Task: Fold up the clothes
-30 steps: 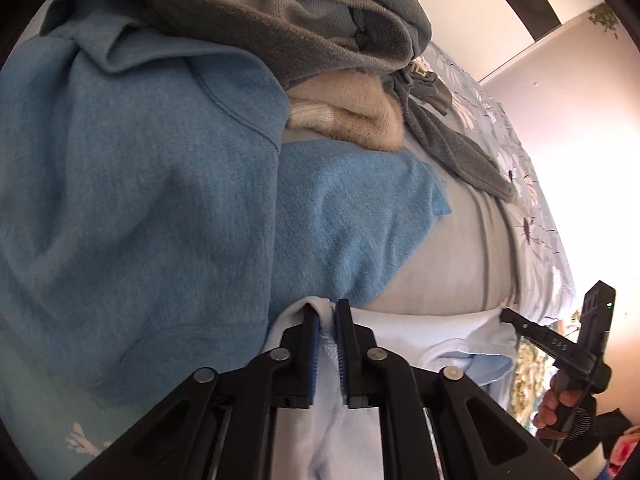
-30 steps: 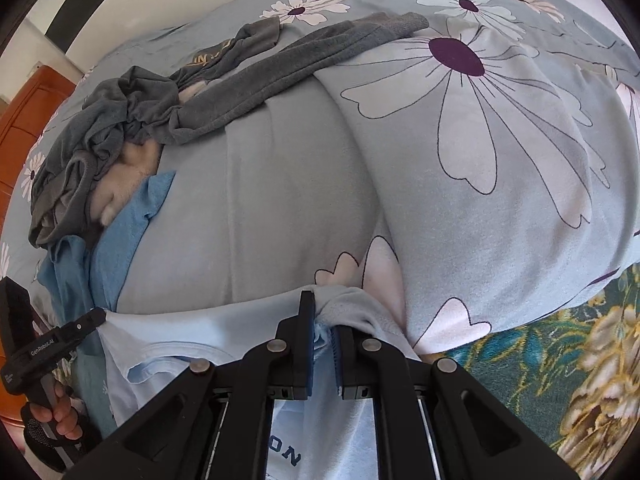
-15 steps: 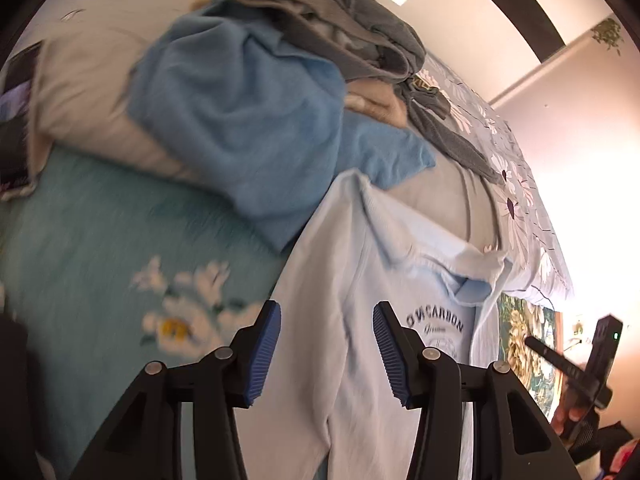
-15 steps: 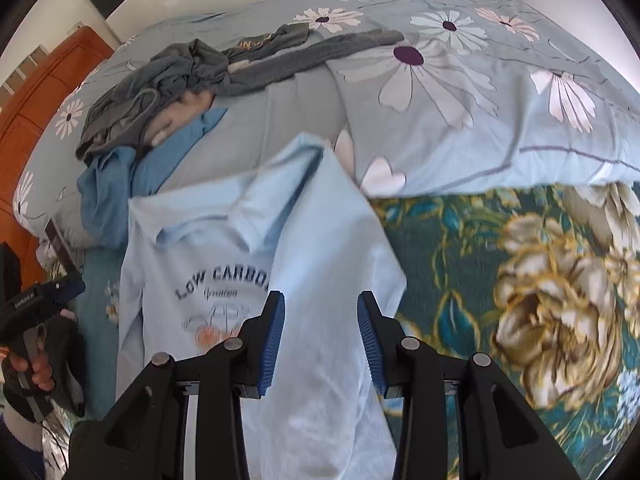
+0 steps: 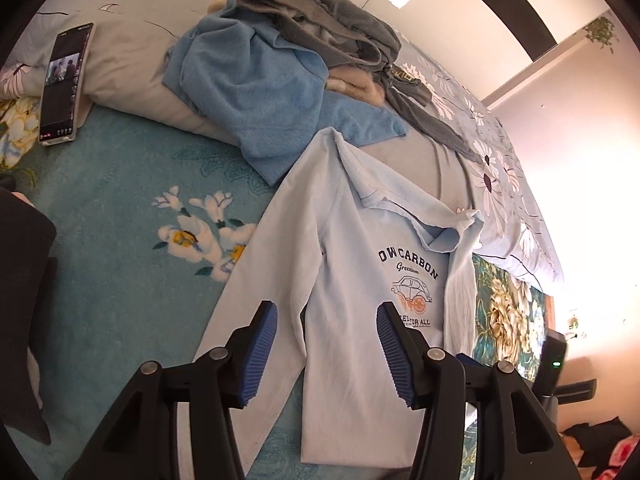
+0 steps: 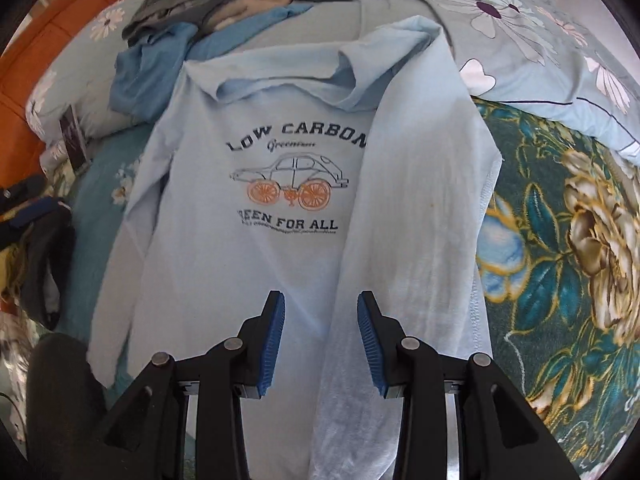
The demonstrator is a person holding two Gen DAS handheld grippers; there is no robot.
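left claw [image 5: 326,348]: opening, nothing pinched | right claw [image 6: 320,338]: spread, empty | pale blue shirt [image 6: 256,264]: flat on bed [image 5: 112,208], frame centre | clothes pile [image 5: 288,64]: upper centre

left wrist: looks steeply down from the shirt's [image 5: 352,264] left side, close | right wrist: steeper, closer, from its hem | shared: shirt, bed [image 6: 560,216], clothes pile [image 5: 288,60]

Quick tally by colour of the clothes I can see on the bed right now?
Light blue printed shirt, laid out flat: 1
Medium blue garment in the pile: 1
Grey garments, tangled, at least: 1
Cream garment, mostly buried: 1
Total: at least 4
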